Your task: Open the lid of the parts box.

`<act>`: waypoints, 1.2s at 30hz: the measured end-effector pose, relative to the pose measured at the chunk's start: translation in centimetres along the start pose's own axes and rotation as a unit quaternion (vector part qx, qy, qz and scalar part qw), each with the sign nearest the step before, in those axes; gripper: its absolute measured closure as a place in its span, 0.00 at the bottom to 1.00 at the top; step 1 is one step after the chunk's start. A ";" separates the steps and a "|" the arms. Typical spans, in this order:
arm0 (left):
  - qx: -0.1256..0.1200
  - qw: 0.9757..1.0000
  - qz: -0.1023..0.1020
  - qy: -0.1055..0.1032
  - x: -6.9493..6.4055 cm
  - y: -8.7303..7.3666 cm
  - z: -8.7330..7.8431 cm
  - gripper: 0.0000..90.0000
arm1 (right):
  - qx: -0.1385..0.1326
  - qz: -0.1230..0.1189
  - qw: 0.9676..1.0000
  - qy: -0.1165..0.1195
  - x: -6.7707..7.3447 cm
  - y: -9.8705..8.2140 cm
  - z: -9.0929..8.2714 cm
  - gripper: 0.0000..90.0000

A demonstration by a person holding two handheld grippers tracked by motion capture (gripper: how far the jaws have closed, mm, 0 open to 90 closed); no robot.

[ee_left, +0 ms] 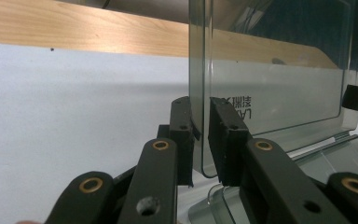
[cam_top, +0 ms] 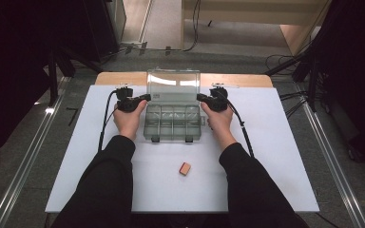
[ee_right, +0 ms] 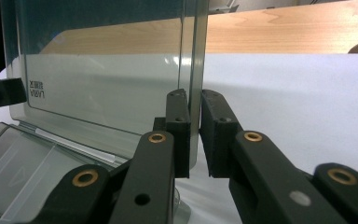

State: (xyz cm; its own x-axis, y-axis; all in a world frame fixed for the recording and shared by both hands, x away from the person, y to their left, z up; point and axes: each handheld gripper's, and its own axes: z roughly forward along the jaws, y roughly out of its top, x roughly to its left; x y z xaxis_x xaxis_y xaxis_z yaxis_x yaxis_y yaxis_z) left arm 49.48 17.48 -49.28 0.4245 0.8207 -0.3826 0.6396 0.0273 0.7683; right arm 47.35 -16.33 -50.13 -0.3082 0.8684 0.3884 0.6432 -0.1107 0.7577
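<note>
- The clear plastic organizer box [cam_top: 173, 122] sits at the centre of the high view on the white table [cam_top: 275, 156], its lid [cam_top: 173, 84] standing upright at the back.
- The left gripper [ee_left: 200, 140] straddles the lid's side edge at the frame's middle; a thin gap shows beside the pads, so the grip looks slack, barely touching.
- The right gripper [ee_right: 195, 135] straddles the opposite edge likewise, jaws slightly apart.
- To finish well, both should part evenly and back straight off sideways, so the lid does not swing down.
- A small orange block [cam_top: 185, 168] lies lower centre, well apart.
</note>
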 end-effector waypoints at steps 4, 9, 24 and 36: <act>0.005 1.000 -0.008 -0.005 0.2 -0.1 0.1 0.88 | 0.004 0.012 1.000 0.013 -0.4 -0.2 0.2 0.88; 0.010 1.000 -0.015 -0.009 0.4 -0.2 0.1 0.88 | 0.011 0.027 0.999 0.026 -0.7 -0.3 0.3 0.88; 0.026 0.999 -0.020 -0.004 0.5 -0.6 0.4 0.84 | 0.028 0.041 0.998 0.033 -1.2 -0.8 0.6 0.86; 0.015 1.000 -0.004 0.002 0.2 -0.5 -0.3 0.77 | 0.041 0.006 0.999 0.027 -1.2 -0.6 0.2 0.75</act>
State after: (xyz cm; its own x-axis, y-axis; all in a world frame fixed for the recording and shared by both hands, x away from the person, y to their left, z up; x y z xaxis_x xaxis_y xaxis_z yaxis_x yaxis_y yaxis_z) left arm 49.07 17.77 -49.56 0.4177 0.8222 -0.3866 0.6613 0.0167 0.7499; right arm 47.45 -17.16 -51.16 -0.3366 0.8394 0.4267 0.7021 -0.0782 0.7078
